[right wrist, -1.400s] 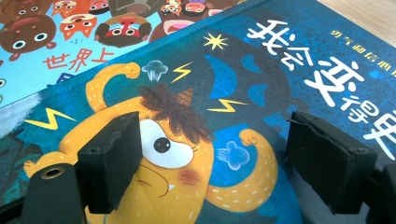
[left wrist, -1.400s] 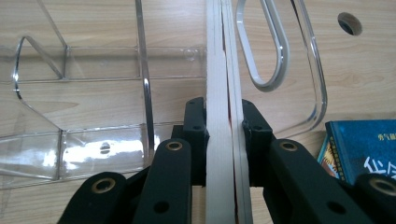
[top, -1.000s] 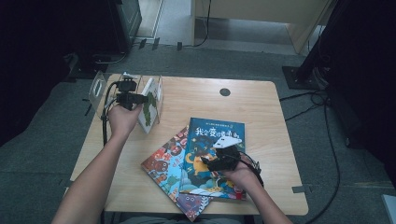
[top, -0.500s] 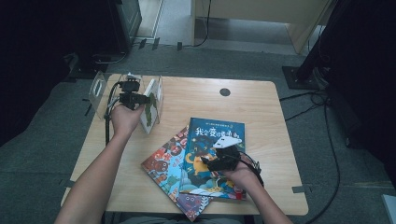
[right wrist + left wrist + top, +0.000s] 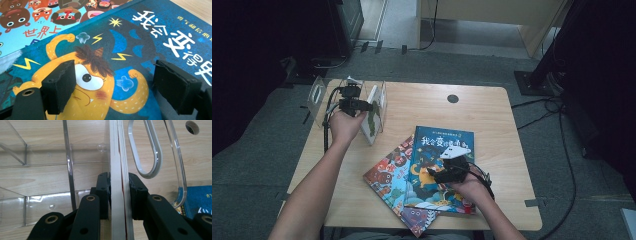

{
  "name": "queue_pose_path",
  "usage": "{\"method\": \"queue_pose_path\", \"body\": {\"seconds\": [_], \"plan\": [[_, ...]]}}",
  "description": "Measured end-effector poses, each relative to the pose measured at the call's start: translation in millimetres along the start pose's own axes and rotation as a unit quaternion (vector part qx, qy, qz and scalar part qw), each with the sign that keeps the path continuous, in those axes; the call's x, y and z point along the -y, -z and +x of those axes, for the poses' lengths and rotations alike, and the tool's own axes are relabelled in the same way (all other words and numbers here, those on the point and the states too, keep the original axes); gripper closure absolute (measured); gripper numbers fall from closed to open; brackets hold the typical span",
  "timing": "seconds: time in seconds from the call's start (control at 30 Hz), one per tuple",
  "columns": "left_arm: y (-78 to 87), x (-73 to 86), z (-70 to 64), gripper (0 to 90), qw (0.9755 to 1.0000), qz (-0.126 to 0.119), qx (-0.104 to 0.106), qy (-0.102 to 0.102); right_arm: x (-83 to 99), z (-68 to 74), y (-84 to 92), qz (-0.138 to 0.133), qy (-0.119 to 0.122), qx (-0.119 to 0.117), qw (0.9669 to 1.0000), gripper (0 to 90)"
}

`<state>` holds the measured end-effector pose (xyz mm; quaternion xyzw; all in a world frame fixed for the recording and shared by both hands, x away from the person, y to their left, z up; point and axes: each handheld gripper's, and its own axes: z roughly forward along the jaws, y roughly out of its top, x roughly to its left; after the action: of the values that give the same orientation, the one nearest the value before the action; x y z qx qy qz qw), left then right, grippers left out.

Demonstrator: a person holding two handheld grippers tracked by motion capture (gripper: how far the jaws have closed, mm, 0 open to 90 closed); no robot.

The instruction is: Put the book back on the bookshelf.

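Book upright in clear rack, clamped by left hand-held gripper; right gapes.

The clear acrylic rack and its upright book block the table's left rear, stacked picture books cover front centre, leaving the right rear open.

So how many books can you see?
3. A blue book lies on the table, overlapping a colourful book beneath it. A third book stands upright in the clear rack, clamped by the left gripper. More could be hidden underneath.
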<state>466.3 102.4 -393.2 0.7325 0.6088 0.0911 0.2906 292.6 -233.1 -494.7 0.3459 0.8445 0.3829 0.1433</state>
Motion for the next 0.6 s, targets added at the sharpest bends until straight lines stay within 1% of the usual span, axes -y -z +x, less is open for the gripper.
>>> {"method": "queue_pose_path", "body": {"seconds": [0.1,0.23,0.27,0.33,0.43,0.6], "plan": [[1.1,-1.4,-0.2,74.3,1.0000,0.000,-0.001,0.000,0.0,0.0,0.0,0.000,0.000,0.000,1.0000,17.8],[3.3,-1.9,-2.2,72.7,1.0000,-0.001,-0.006,-0.007,0.0,0.0,0.0,0.000,0.000,0.000,1.0000,17.8],[5.6,-3.2,-5.8,71.6,0.9998,-0.001,-0.012,-0.016,0.0,0.0,0.0,0.000,0.000,0.000,1.0000,17.8],[7.0,-4.4,-6.7,70.8,0.9998,0.000,-0.012,-0.019,0.0,0.0,0.0,0.000,0.000,0.000,1.0000,17.8],[13.8,-9.5,-9.0,70.3,0.9997,-0.005,-0.011,-0.021,0.1,0.1,-0.1,-0.001,0.000,0.000,1.0000,17.8],[23.5,-14.0,-8.6,67.9,0.9996,-0.008,-0.010,-0.024,0.1,0.1,-0.1,-0.001,0.000,0.000,1.0000,17.8]]}}
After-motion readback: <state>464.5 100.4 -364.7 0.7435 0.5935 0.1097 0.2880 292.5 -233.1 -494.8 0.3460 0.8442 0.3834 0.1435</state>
